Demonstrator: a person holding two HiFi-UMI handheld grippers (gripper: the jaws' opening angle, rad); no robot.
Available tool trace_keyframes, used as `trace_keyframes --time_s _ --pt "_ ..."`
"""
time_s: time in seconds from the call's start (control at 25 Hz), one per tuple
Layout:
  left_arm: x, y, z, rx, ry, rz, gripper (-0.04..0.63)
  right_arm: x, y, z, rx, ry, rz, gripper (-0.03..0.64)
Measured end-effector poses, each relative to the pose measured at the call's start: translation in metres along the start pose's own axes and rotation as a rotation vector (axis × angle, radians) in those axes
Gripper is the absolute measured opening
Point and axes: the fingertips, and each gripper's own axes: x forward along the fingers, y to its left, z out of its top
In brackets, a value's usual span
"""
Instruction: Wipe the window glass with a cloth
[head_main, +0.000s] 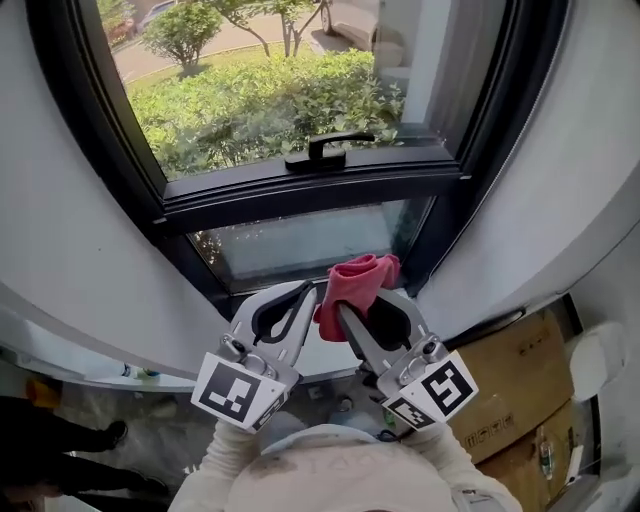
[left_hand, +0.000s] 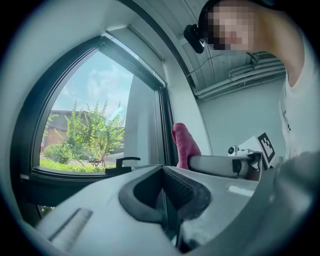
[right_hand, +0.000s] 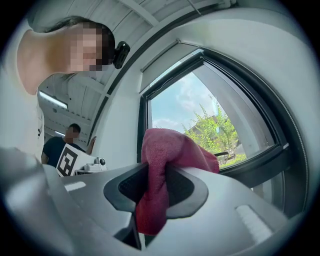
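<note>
My right gripper (head_main: 362, 303) pinches the red cloth (head_main: 360, 272) near the lower glass (head_main: 290, 242); my left gripper (head_main: 303, 293) is pressed together, empty. Wiping looks unstarted: next I'd press the cloth flat

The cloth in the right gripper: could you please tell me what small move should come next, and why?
Probably ease the right gripper forward so the cloth presses on the lower pane. Its jaws are shut on the cloth, which shows by that pane's lower right corner, though contact with the glass cannot be judged.
</note>
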Motion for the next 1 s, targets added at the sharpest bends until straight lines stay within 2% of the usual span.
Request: trace_keyframes --time_s 0.24,0.44,0.72,1.0 --pt "0.015 0.009 -0.011 0.007 0.060 0.085 0.000 0.007 -0.021 -0.015 0.084 0.008 0.068 0.118" --pt "0.019 0.022 -0.019 0.013 0.082 0.113 0.000 0.023 -0.025 -0.026 0.110 0.025 0.104 0.118" --pt "0.020 0.058 -0.011 0.001 0.036 0.136 0.000 0.071 -0.023 -0.013 0.028 0.040 0.145 0.118" --pt "0.003 0.105 0.002 -0.002 -0.014 0.177 0.000 0.159 -0.021 0.039 -0.115 0.011 0.190 0.118"
